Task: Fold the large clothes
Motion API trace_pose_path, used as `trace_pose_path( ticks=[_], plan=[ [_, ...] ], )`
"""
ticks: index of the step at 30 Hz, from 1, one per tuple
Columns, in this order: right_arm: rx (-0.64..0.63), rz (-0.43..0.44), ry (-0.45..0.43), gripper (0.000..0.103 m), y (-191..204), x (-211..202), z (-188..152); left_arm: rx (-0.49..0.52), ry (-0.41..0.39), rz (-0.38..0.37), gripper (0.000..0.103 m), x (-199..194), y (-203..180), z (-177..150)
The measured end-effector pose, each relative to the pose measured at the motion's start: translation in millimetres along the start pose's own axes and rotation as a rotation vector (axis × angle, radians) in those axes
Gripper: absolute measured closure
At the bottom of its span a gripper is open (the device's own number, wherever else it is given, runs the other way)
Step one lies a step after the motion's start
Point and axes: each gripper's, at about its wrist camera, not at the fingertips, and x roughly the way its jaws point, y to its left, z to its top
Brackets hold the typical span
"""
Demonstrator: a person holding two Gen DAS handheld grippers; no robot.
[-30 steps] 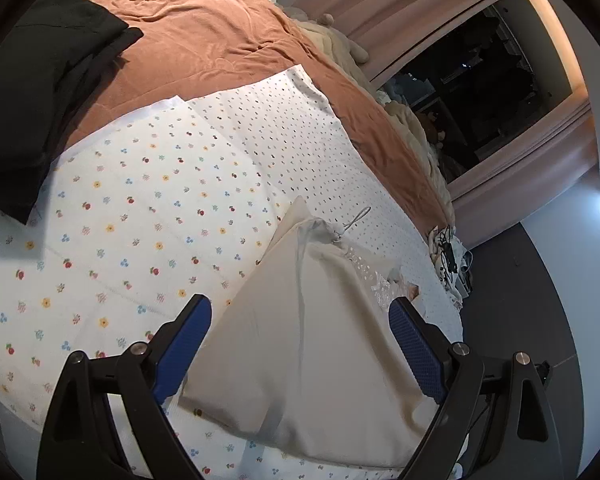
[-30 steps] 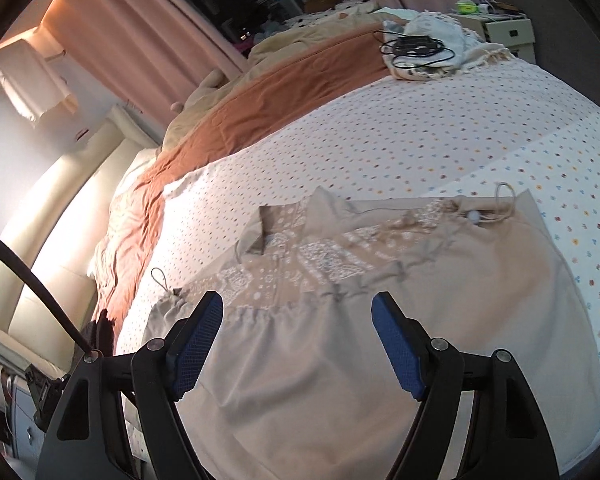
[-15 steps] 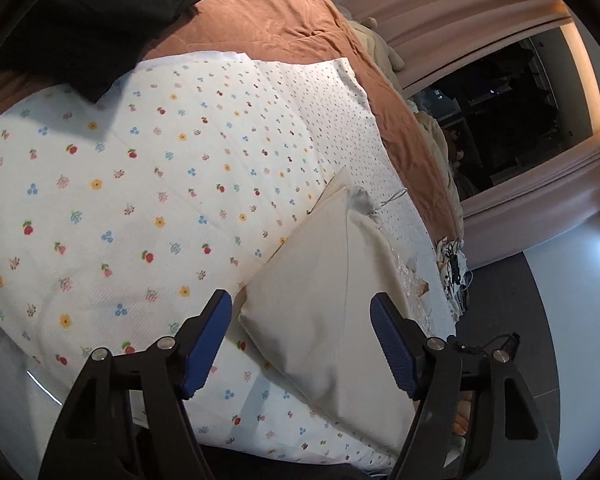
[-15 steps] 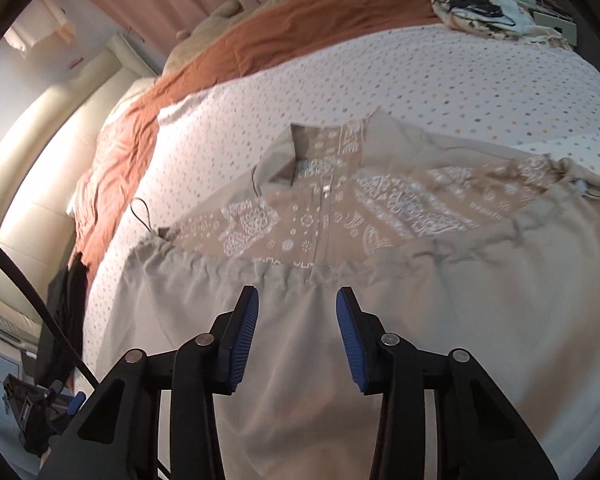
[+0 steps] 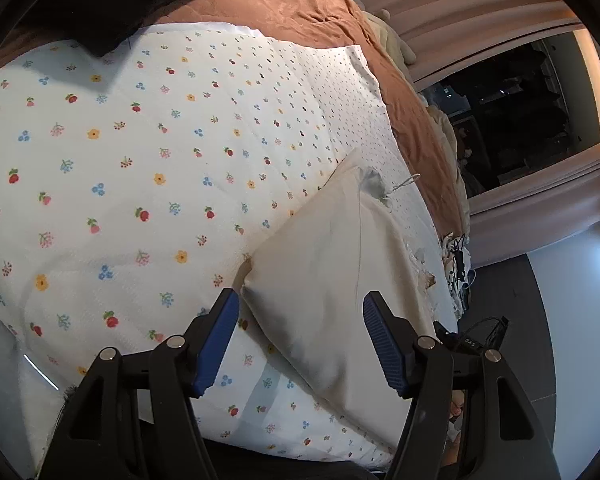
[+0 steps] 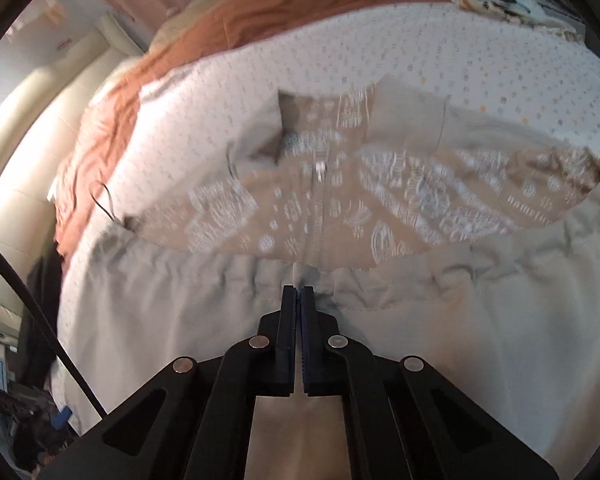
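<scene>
Right claw [image 6: 299,292] clenched on the beige garment [image 6: 260,320] at its gathered hem; left claw [image 5: 300,332] closing around a corner, not yet gripping. A thin pinch could slip, dragging the fold askew across the bed [image 5: 120,160].

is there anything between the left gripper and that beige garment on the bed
Nothing visible. The left gripper hangs over the near corner of the beige garment, its jaws closing with that corner between them and only the flowered sheet below. The right gripper is shut at the gathered hem.
</scene>
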Motion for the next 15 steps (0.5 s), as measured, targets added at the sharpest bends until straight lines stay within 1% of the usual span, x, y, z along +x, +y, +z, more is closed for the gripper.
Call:
trace_pose_path(
  ticks=[3,5,9,13,15],
  plan=[
    [0.015,0.027,-0.078,0.103,-1.0,-16.3,5.8,0.009,0.012,-0.001,0.038,2.4,-4.2,0.6],
    [0.031,0.038,-0.112,0.103,-5.0,-20.1,7.3,0.005,0.019,-0.008,0.038,0.3,-5.9,-2.0],
    [0.044,0.034,-0.113,0.103,-14.1,-8.9,8.3,-0.021,0.035,-0.009,0.038,-1.1,-3.7,-5.7],
    [0.055,0.038,-0.081,0.103,-15.1,11.8,16.1,-0.056,0.051,-0.021,0.038,2.7,2.2,-7.8],
    [0.057,0.030,-0.069,0.103,-15.9,18.6,19.6,-0.082,0.072,-0.039,0.038,8.0,5.3,-9.9]
  ],
)
